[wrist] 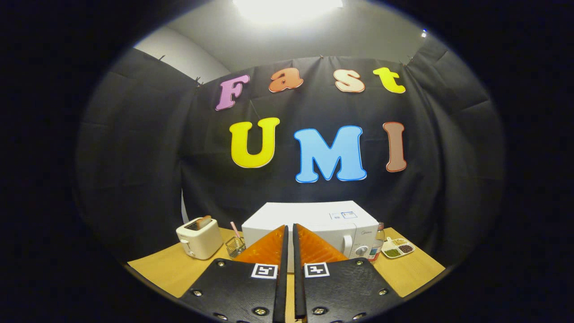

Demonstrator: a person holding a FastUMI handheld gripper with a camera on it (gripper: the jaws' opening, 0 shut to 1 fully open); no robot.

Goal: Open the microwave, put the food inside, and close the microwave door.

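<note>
A white microwave [314, 220] stands on the wooden table [170, 269], straight beyond my fingers, with its door shut. Its handle [347, 244] and a round knob [361, 251] sit on the right part of its front. My gripper [289, 229] is held back from it and above the table. The two fingers stand close together with only a thin slit between them and nothing held there. The fingers hide the middle of the microwave's front. I cannot make out the food for the microwave.
A cream toaster [199, 237] with a slice of toast in it stands left of the microwave. Between them is a small wire basket [235, 246] with a pink stick. Right of the microwave stand a bottle [377, 242] and a divided dish [398, 247] of small foods.
</note>
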